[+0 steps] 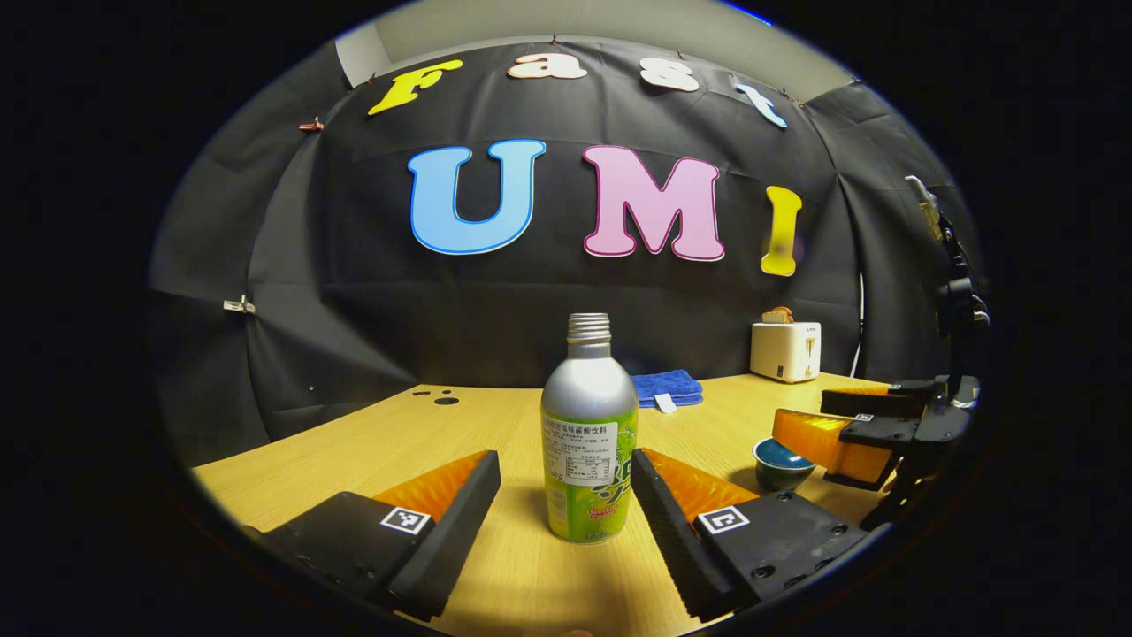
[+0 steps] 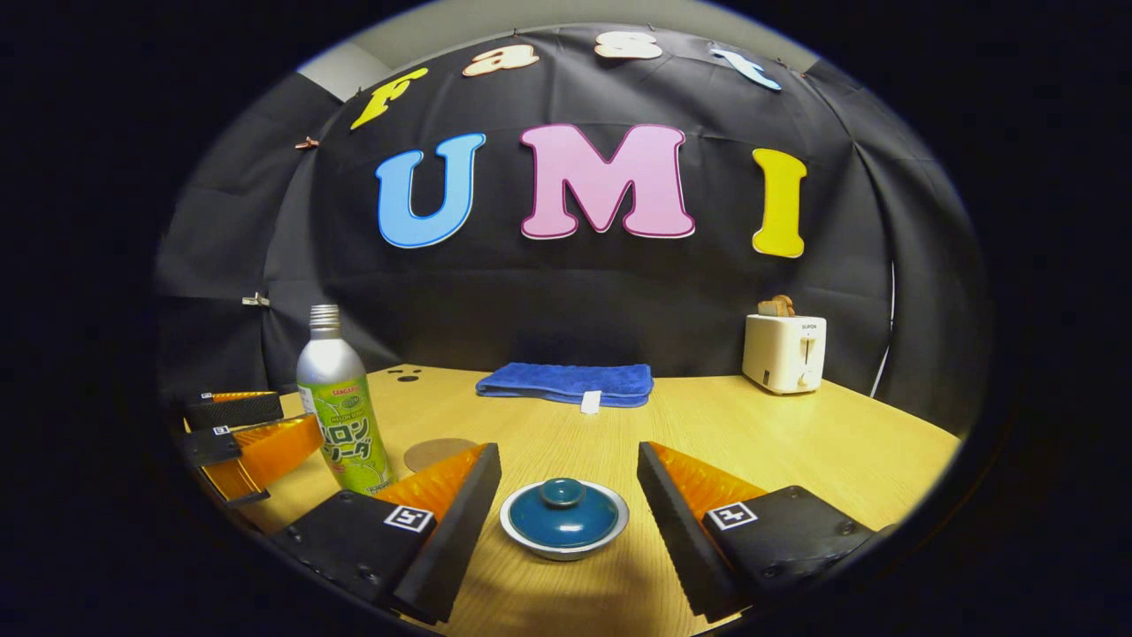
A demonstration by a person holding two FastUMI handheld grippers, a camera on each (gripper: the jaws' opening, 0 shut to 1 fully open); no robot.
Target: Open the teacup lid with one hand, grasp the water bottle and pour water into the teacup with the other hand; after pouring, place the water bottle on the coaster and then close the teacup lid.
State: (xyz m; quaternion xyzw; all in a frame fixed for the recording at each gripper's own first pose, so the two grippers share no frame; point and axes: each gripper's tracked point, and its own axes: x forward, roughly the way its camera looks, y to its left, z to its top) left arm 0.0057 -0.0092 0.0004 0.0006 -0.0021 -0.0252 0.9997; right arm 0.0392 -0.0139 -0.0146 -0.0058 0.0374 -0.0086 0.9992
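Left tool wide, aluminium drink bottle upright between its fingers, untouched. Right tool wide, straddling the lidded teacup on the tabletop.

1. Folded blue towel with a small white tag, centre of the right gripper view, lying at the far edge of the wooden desk.
2. White toaster, right of centre, upright on the desk, something brown sticking out of its top.
3. Small dark holes in the desk, left of centre in the left gripper view.
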